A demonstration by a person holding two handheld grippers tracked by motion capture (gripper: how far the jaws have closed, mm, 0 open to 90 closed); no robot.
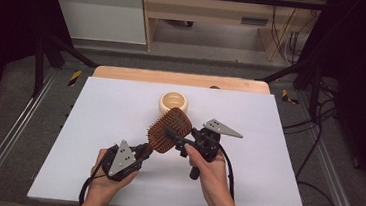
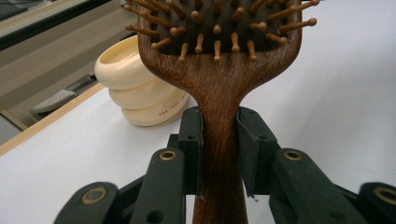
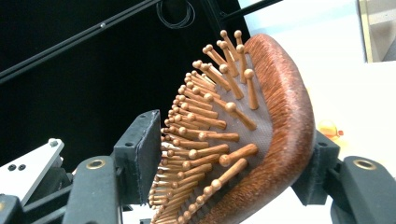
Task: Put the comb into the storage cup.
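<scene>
The desk (image 1: 114, 177) carries a white sheet across its top, with a strip of bare wood showing along the far edge. Dark floor, metal rails and loose cables surround it.

A wooden hairbrush (image 1: 168, 129) is held clear of the desk surface, near its middle, between the two hands. Its paddle head points away from the person toward a cream ringed pot (image 1: 174, 103), which stands on the sheet just beyond the brush. The bristle side faces up and toward the person's right.

The left tongs (image 1: 142, 150) are clenched on the brush handle. In the left gripper view both jaws press flat against the narrow neck of the handle (image 2: 219, 135), just below the head, with the pot (image 2: 135, 88) standing to the left behind it.

The right tongs (image 1: 175, 135) straddle the brush head from the side. In the right gripper view one jaw sits against the smooth wooden back (image 3: 289, 121), and the other stands at the tips of the ball-ended bristles (image 3: 210, 135). Whether this second jaw presses on the bristles cannot be told.
</scene>
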